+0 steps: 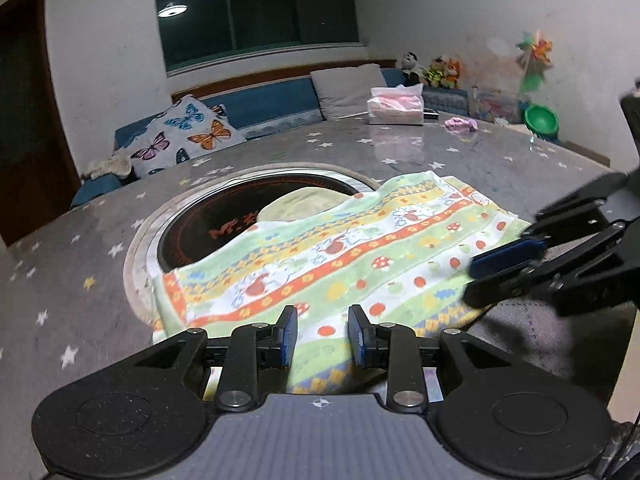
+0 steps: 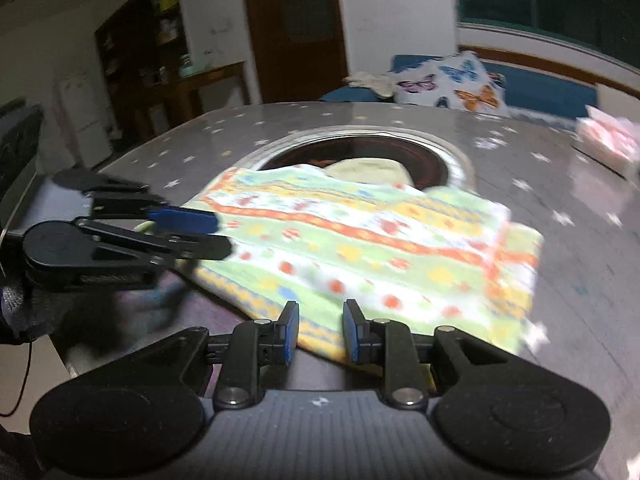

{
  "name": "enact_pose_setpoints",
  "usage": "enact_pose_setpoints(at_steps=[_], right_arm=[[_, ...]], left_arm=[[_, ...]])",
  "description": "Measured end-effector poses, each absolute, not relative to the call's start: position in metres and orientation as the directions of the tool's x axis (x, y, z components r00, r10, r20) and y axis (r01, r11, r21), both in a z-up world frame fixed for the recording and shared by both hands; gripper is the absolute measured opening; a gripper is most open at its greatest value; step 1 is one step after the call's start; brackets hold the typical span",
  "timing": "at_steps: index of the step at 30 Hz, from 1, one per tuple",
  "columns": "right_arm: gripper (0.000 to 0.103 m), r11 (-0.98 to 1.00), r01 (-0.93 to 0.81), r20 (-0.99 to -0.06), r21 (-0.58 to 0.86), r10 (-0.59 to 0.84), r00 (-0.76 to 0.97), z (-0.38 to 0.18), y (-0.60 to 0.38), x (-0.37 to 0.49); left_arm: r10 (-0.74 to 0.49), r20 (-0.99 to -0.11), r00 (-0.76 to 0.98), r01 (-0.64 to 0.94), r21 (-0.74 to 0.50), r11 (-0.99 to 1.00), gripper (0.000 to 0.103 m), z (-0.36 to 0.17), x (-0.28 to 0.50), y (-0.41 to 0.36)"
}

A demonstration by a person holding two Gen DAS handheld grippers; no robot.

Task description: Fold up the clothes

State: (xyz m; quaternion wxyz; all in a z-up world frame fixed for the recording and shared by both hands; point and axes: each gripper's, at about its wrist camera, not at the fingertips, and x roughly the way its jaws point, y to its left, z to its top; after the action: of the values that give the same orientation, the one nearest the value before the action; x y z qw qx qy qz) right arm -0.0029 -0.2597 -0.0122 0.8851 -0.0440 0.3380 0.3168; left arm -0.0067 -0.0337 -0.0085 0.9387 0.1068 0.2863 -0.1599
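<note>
Where the star-patterned grey table (image 1: 80, 248) meets its near edge, a patterned towel (image 1: 340, 256) lies spread flat, striped in green, orange, yellow and white with mushrooms and small animals; its far edge laps over the round recessed cooktop (image 1: 192, 232) set into the table, where a pale cloth (image 1: 304, 204) rests. The towel's near edge hangs slightly past the table edge. The left gripper (image 1: 322, 334) sits low at that near edge, level and pointing across the towel, its blue-padded fingers apart with fabric showing between them, nothing clamped. The right gripper (image 2: 321, 330) is posed alike at the near edge, fingers spread and empty; it also reaches in from the right side in the left view. Farther off stand a tissue pack (image 1: 396, 106), a butterfly cushion (image 1: 188, 132) and a blue sofa (image 1: 272, 100)
</note>
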Motion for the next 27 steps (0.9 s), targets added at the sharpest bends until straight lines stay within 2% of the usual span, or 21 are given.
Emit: enact_pose_setpoints(at_steps=[10,16,24,27], right_arm=[[0.025,0.852,-0.497,-0.605,0.162,0.484,0.633,-0.002,-0.288,0.003],[0.023,0.88,-0.443,-0.63,0.173,0.445,0.637,-0.007,-0.299,0.008],[0.024,0.876,-0.451,-0.595,0.168,0.455,0.663,0.004,-0.286,0.032],[0.024,0.882,-0.443,-0.607,0.162,0.443,0.659,-0.002,-0.279,0.046]], left_arm=[[-0.193,-0.566,0.802,0.29,0.086,0.953,0.032,-0.003,-0.012,-0.019],[-0.173,-0.581,0.796,0.259,0.068,0.963,0.034,-0.003,-0.007,-0.008],[-0.13,-0.602,0.788,0.204,0.056,0.977,0.033,-0.001,0.016,0.005],[-0.11,-0.614,0.781,0.179,0.053,0.982,0.033,-0.002,0.025,0.011]])
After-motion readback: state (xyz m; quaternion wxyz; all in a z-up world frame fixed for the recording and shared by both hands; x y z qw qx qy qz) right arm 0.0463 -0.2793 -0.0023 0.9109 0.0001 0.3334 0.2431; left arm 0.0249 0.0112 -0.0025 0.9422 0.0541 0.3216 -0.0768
